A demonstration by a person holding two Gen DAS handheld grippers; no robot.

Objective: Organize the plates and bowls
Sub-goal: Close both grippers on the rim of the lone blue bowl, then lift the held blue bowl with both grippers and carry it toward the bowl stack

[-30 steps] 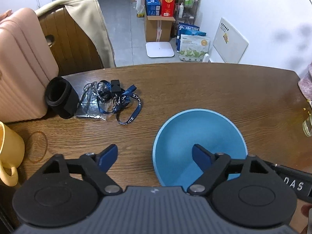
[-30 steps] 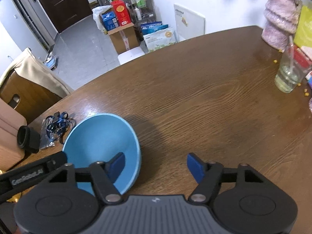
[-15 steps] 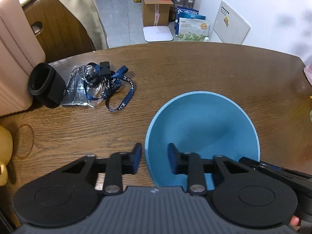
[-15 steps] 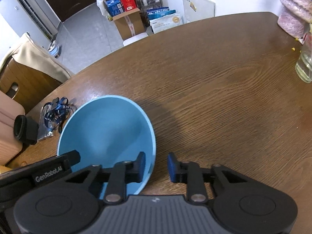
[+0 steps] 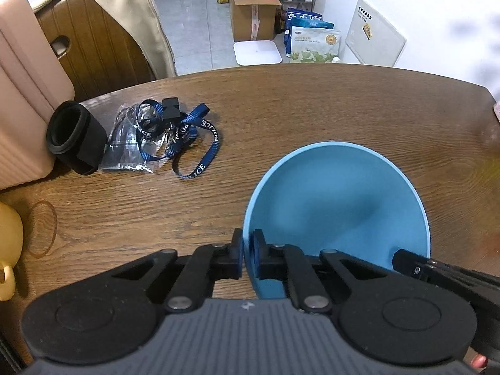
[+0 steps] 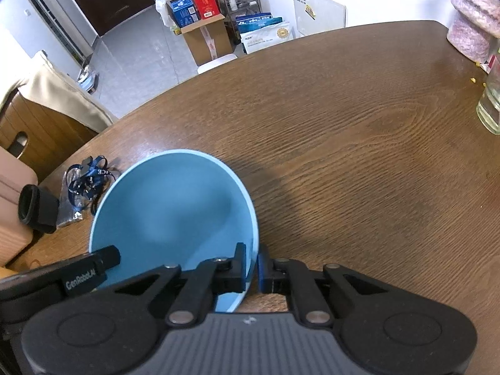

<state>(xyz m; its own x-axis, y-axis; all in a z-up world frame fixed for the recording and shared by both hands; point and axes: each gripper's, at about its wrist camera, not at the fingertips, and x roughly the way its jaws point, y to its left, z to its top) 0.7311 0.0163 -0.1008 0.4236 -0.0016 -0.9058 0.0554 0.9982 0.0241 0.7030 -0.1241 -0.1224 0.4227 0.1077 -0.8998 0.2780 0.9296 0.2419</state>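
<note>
A light blue bowl point(image 5: 337, 206) sits on the brown wooden table point(image 5: 312, 109). My left gripper point(image 5: 247, 257) is shut on the bowl's left rim, one pad inside and one outside. In the right wrist view the same blue bowl point(image 6: 175, 212) shows with my right gripper point(image 6: 252, 264) shut on its right rim. Each gripper's black body shows at the edge of the other's view. The bowl is empty inside.
A blue lanyard point(image 5: 184, 137) on a clear bag and a black sleeve point(image 5: 75, 137) lie at the table's left. A yellow mug point(image 5: 9, 243) stands at the near left. A glass point(image 6: 490, 106) and a pink vase point(image 6: 472, 25) stand at the far right. A chair point(image 5: 93, 37) lies beyond.
Both grippers came down over the bowl's rim and their jaws closed from wide open onto it, left on the left rim, right on the right rim.
</note>
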